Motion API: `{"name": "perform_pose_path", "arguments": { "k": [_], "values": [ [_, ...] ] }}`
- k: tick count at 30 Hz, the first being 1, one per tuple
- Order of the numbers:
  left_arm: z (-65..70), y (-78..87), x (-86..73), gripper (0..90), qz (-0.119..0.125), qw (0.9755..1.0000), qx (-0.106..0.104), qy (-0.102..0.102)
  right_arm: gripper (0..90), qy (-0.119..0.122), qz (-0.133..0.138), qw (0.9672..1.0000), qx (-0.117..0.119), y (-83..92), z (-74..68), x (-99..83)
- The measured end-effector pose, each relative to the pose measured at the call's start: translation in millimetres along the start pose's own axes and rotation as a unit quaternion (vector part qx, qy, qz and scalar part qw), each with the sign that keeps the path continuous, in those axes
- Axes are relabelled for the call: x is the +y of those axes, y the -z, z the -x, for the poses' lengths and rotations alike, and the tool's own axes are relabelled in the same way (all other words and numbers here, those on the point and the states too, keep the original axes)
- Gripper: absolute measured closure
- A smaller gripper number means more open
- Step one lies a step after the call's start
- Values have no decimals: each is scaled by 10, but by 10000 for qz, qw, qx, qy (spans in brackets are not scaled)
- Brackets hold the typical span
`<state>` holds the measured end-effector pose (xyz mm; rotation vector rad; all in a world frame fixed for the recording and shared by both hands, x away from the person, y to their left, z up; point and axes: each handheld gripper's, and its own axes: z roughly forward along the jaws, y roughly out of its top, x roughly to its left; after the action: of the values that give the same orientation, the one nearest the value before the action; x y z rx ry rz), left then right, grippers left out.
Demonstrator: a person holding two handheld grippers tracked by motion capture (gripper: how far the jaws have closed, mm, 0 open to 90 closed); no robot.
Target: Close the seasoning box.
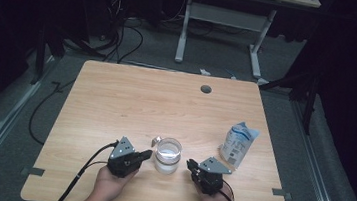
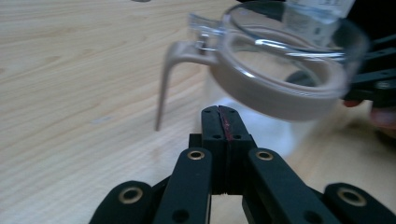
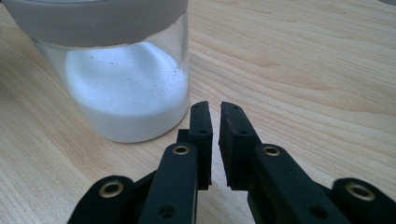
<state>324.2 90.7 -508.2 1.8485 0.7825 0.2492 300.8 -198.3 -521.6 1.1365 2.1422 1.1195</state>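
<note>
Item one, at nine o'clock of the jar: our left gripper (image 1: 147, 154), jaws clenched flat together on nothing, tips just short of the glass.

Item two, centre near the front edge of the table (image 1: 117, 94): the glass jar (image 1: 167, 155), upright, a beige collar at its rim, a clip handle at ten o'clock, white powder in its lower part.

Item three, at three o'clock of the jar: our right gripper (image 1: 190, 165), jaws parted by a narrow slit, nothing between them, apart from the glass.

Item four, at two o'clock, well apart: a white pouch (image 1: 239, 143), standing.

We judge the step an approach to the jar. Next we need wider jaws to steady it.
</note>
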Motion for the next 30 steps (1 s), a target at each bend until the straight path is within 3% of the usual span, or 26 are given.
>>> {"name": "perform_pose_path", "arguments": {
  "k": [2, 5, 10, 14, 18, 24, 25, 27, 28, 30],
  "values": [
    [85, 31, -19, 898, -1, 9999, -41, -114, 840, 9, 15, 10000, 26, 6, -11, 2],
    [189, 78, -37, 898, 21, 9998, -195, -92, 840, 56, 34, 10000, 60, 10, -27, 9],
    [280, 74, -7, 898, 66, 9992, -365, -149, 840, 43, 14, 10000, 61, 5, -28, 8],
    [316, 10, 36, 899, 25, 9991, -350, -248, 840, 34, 23, 10000, 56, 8, -28, 9],
    [323, -31, 65, 898, 20, 9994, -237, -258, 840, 23, 28, 10000, 46, 13, -26, 8],
    [243, -82, 119, 899, 73, 9999, 6, -109, 840, 26, 31, 10000, 43, 15, -26, 8],
    [247, -109, 127, 898, 191, 9998, 31, 74, 840, 36, 31, 10000, 50, 15, -26, 8],
    [223, -141, 147, 898, 226, 9996, 96, 172, 840, 35, 27, 10000, 47, 13, -27, 8],
    [172, -137, 163, 899, 90, 9998, 167, -21, 840, 36, 38, 10000, 50, 10, -28, 8],
    [127, -169, 186, 899, 98, 9997, 226, 22, 840, 34, 32, 10000, 49, 10, -29, 8]
  ]
}}
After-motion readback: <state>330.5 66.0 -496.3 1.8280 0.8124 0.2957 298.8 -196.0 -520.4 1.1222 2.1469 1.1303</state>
